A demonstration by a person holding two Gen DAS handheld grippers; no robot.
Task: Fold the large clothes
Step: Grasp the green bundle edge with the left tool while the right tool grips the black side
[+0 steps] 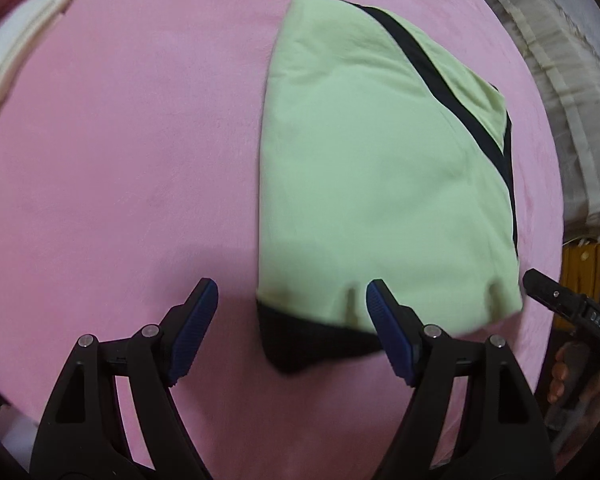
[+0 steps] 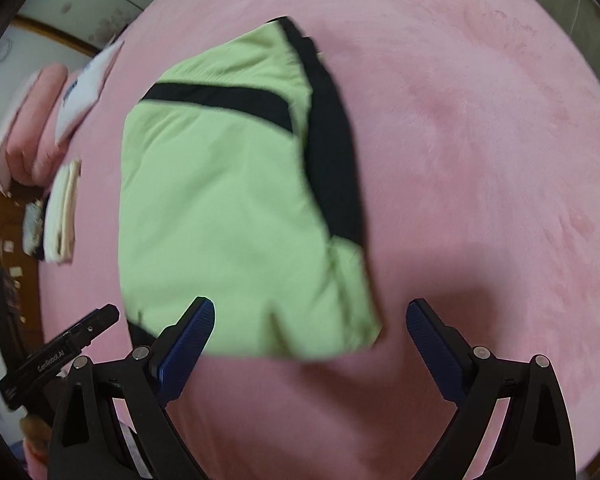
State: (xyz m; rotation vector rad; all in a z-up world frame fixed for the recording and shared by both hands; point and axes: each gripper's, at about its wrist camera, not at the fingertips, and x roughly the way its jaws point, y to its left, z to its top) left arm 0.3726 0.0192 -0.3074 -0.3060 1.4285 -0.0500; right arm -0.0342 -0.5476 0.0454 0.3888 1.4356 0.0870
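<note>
A pink blanket [image 1: 120, 168] covers the whole surface and fills most of both views. On it lies the garment [image 1: 372, 184], pale green with black stripes and a black band, folded into a compact, roughly rectangular bundle; in the left wrist view it sits right of centre, in the right wrist view left of centre, with a black panel running down its right side. A black corner sticks out from under its near edge. The left gripper [image 1: 292, 300] hangs above that near edge with its jaws wide apart and nothing between the blue pads; the black corner lies below the gap, and the right pad overlaps the green edge in the picture, though whether it touches cannot be told. The right gripper [image 2: 310, 320] also stands wide open and empty over the bundle's near right corner, its left pad in front of the green cloth. A folded cream cloth [image 2: 62, 216] lies near the blanket's edge, well apart from the garment. Both views are slightly blurred.
</note>
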